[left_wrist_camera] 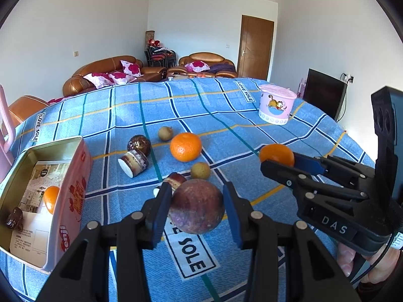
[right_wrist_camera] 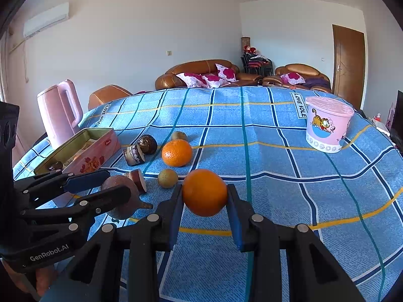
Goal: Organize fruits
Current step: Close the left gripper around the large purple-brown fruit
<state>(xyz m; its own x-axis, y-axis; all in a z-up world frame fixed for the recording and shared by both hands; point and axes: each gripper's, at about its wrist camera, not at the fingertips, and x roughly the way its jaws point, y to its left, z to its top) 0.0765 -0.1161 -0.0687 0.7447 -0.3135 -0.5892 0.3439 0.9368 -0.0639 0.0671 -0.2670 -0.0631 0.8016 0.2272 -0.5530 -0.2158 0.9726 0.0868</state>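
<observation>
My left gripper (left_wrist_camera: pixel 197 192) is shut on a round purple-brown fruit (left_wrist_camera: pixel 196 211), its blue pads pressing both sides just above the blue checked cloth (left_wrist_camera: pixel 252 130). The same gripper (right_wrist_camera: pixel 118 182) and fruit (right_wrist_camera: pixel 121 196) show at the left of the right wrist view. My right gripper (right_wrist_camera: pixel 204 188) is shut on an orange (right_wrist_camera: pixel 204 192); it also appears as the right gripper (left_wrist_camera: pixel 279 161) with its orange (left_wrist_camera: pixel 276 154). An open pink tin (left_wrist_camera: pixel 68 176) at the left holds another orange (left_wrist_camera: pixel 51 198) and a dark piece (left_wrist_camera: pixel 14 219).
On the cloth lie a loose orange (left_wrist_camera: pixel 186 146), two small brown-green fruits (left_wrist_camera: pixel 165 133) (left_wrist_camera: pixel 200 170), a dark round fruit (left_wrist_camera: pixel 139 144) and cut pieces (left_wrist_camera: pixel 133 163). A pink lidded bucket (right_wrist_camera: pixel 327 128) stands far right, and a pink kettle (right_wrist_camera: pixel 60 108) far left.
</observation>
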